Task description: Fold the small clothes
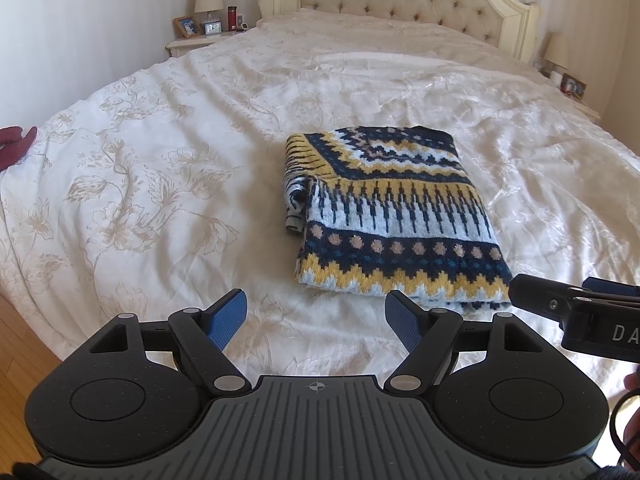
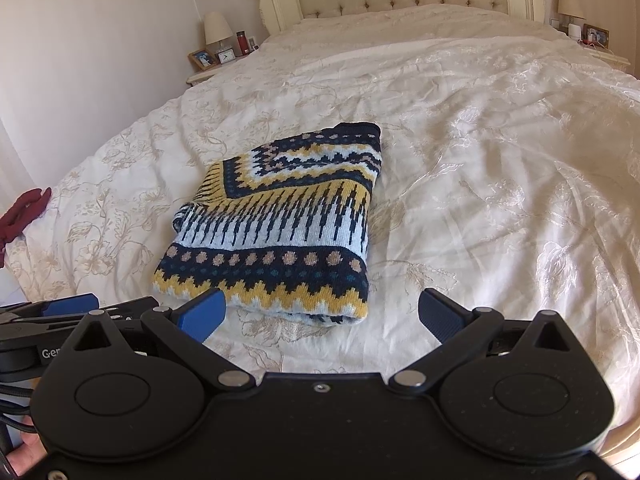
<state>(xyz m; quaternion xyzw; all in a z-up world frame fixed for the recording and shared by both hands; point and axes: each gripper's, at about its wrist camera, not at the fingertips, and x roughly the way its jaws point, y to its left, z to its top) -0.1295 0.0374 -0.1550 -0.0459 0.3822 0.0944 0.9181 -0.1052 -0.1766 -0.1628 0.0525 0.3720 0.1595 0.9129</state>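
Lying folded — sweater (image 2: pixel 276 228) just ahead of right gripper (image 2: pixel 322 312).

Left hand-held gripper (image 1: pixel 316 320) agape; right hand-held gripper (image 2: pixel 322 314) agape, empty.

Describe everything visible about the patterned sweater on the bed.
The sweater is a thick knit in navy, pale blue, mustard and beige, with zigzag, dot and spike bands. It lies folded into a compact, roughly rectangular stack on the white floral bedspread, near the foot of the bed. A rolled edge shows on its left side. Neither open gripper touches it; only the bedspread does.
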